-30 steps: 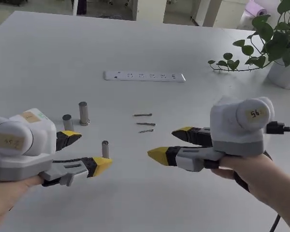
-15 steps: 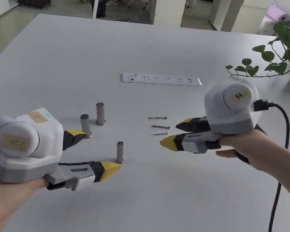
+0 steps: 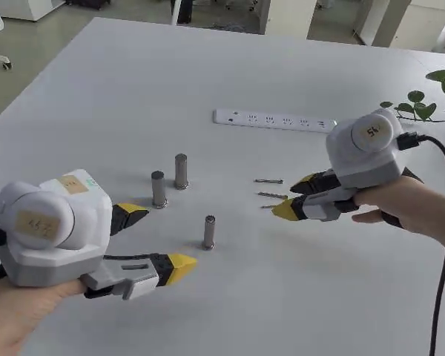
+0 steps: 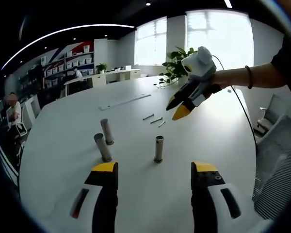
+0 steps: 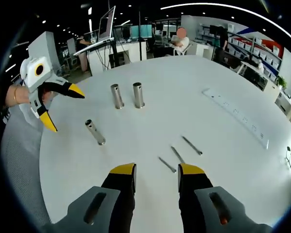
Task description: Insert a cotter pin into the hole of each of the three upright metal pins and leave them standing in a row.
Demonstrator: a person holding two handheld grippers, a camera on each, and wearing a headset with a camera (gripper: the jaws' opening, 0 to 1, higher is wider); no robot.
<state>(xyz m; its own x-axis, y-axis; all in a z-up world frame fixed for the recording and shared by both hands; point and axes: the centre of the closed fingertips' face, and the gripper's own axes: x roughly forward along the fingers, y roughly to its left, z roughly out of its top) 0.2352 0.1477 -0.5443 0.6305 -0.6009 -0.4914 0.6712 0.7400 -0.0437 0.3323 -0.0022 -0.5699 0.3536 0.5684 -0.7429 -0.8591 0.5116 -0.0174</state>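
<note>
On white table (image 3: 74,96), head view, items as found:

1. Metal pins, three, all upright. Rear metal pin (image 3: 181,170); middle metal pin (image 3: 159,188) just beside it at 8 o'clock; front metal pin (image 3: 209,231) standing apart at 5 o'clock of the rear one.
2. Cotter pins, three, lying flat and roughly parallel, at 3 o'clock of the metal pins. Far cotter pin (image 3: 268,181), middle cotter pin (image 3: 272,195), near cotter pin (image 3: 269,206).
3. Left gripper (image 3: 167,237), at 7 o'clock of the table, hand-held. Jaws spread wide, nothing between them. In the left gripper view the front metal pin stands ahead at 12 o'clock.
4. Right gripper (image 3: 288,199), at 3 o'clock. Jaws parted, empty, yellow tips just beside the near cotter pin; contact cannot be told.
5. Power strip (image 3: 274,119), at 12 o'clock beyond the pins.
6. Plant (image 3: 423,104), at 2 o'clock.
</note>
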